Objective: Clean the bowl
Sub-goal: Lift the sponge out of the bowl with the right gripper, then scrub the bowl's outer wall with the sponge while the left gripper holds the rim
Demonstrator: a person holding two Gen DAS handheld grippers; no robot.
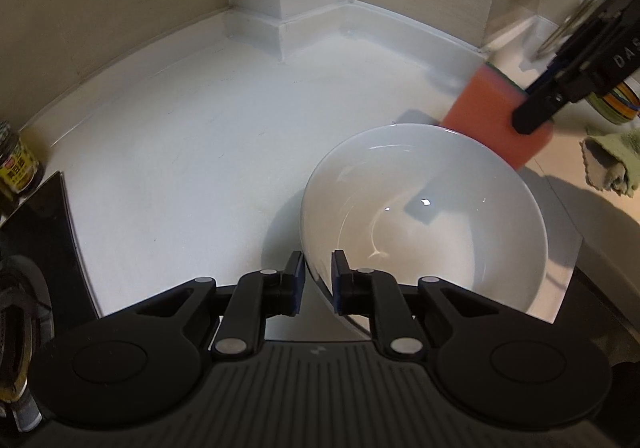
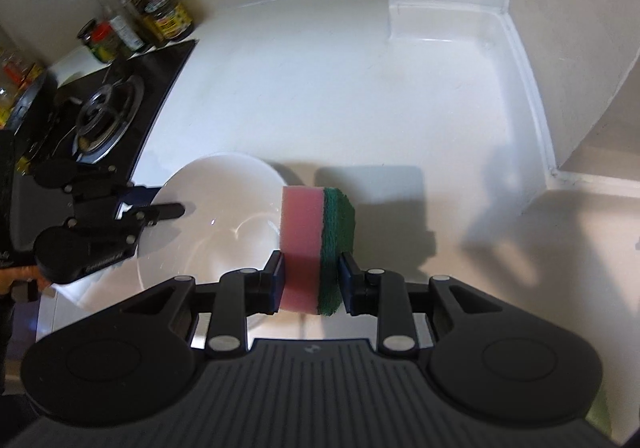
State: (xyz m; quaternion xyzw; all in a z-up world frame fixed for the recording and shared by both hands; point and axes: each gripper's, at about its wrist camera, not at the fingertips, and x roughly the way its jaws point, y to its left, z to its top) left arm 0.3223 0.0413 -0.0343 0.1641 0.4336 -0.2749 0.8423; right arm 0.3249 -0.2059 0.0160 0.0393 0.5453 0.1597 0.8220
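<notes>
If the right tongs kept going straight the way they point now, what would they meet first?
Probably the white bowl: the sponge held in the right tongs leads, over its far rim, though depth is unclear.

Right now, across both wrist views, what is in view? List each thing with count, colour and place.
bowl: one, white, on the counter, its near rim between the left fingers.
sponge: one, pink with a green scouring side, clamped in the right gripper, above the bowl's far edge.
counter: one, white, running into the wall corner.
gas stove: one, black, left of the bowl.
jars and bottles: several, mixed colours, against the wall behind the stove.
cloth: one, pale green, on the counter right of the bowl.
striped cup: one, multicoloured, behind the cloth, partly hidden.
left gripper: black, straddling the bowl's rim; whether it presses is unclear.
right gripper: black, shut on the sponge.
</notes>
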